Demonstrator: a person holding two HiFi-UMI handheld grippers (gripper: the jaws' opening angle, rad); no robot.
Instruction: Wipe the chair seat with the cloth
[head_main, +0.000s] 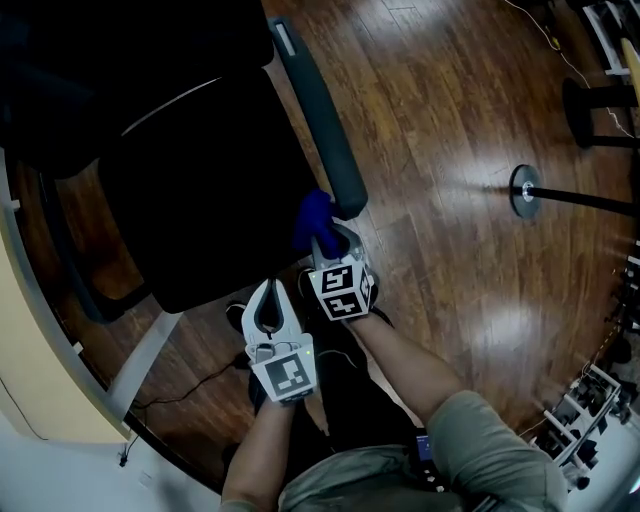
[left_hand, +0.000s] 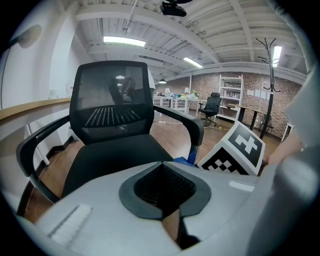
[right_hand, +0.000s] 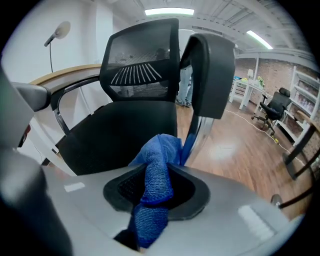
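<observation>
Head view first: I'm looking steeply down at the black chair seat (head_main: 200, 220), which fills the picture from centre out to ten o'clock. Its armrest (head_main: 325, 120) runs along the seat's three o'clock edge. The right gripper (head_main: 328, 242) sits at the seat's near corner, just below the armrest's near end. The blue cloth (head_main: 312, 218) bunches out of its tip towards twelve o'clock. I can't tell from here whether the cloth touches the seat. The left gripper (head_main: 269, 290) is at seven o'clock of the right one, just off the seat's front edge and over the wooden floor (head_main: 450, 150). A round stand base (head_main: 525, 190) is well apart at three o'clock.

Left gripper view now: the left gripper (left_hand: 161, 164) has its jaws pressed together, tips meeting, nothing between them. Beyond it the chair seat (left_hand: 115, 152) spreads towards eleven o'clock, with the mesh backrest (left_hand: 111, 100) upright behind. A sliver of the cloth (left_hand: 184, 160) shows at two o'clock of the tips. Just beside it is the other gripper's marker cube (left_hand: 237, 150).

Right gripper view: the right gripper (right_hand: 157, 172) is pinching the cloth (right_hand: 155, 195). The blue fabric runs up through the jaws and flops out past the tips. The chair seat (right_hand: 120, 135) lies ahead towards eleven o'clock, the armrest (right_hand: 212, 70) rears up at one o'clock, and the backrest (right_hand: 142, 55) stands at twelve.
</observation>
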